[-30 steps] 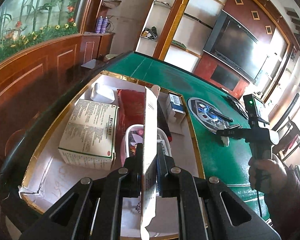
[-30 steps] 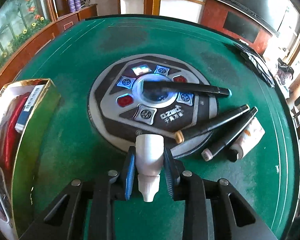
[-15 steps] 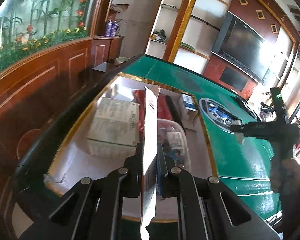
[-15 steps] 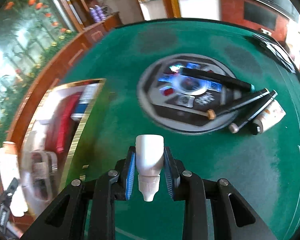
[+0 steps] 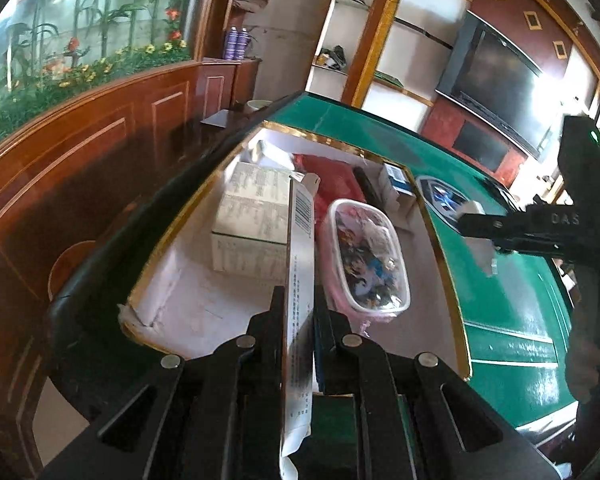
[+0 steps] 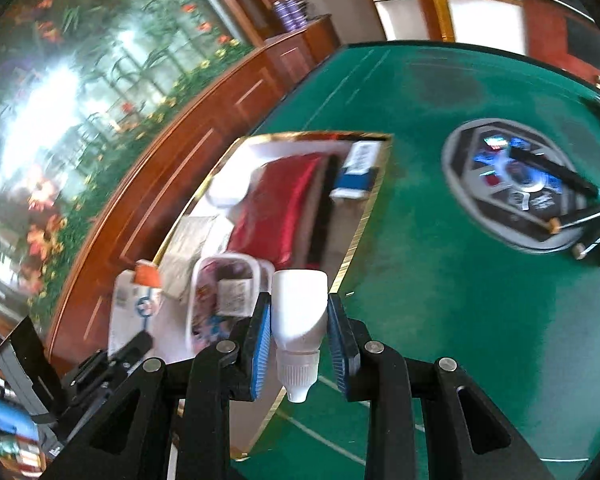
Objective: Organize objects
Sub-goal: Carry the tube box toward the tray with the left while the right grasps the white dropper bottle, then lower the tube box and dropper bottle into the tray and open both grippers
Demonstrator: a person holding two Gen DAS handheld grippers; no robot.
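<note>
My left gripper [image 5: 300, 316] is shut on a thin flat white carton [image 5: 300, 264], held edge-on with its barcode up, over the near end of a gold-rimmed white box [image 5: 228, 300]. In the box lie a white medicine carton [image 5: 252, 216], a red packet [image 5: 332, 180], a clear pink-rimmed tub [image 5: 368, 256] and a small blue-and-white box [image 5: 396, 184]. My right gripper [image 6: 300, 320] is shut on a small white dropper bottle [image 6: 298, 308], nozzle toward the camera, above the box's gold rim [image 6: 362, 220]. The left wrist view shows the right gripper [image 5: 480, 236] hovering right of the box.
The green felt table [image 6: 440, 300] carries a round grey control console [image 6: 512, 192] with dark pens [image 6: 556, 172] across and beside it. A wood-panelled wall and a flower mural stand beyond the table's left edge. A hand [image 5: 588, 360] holds the right gripper's handle.
The right gripper has swung left with the bottle, from above the console to the box's edge. The left gripper has drawn back slightly, still gripping the flat carton.
</note>
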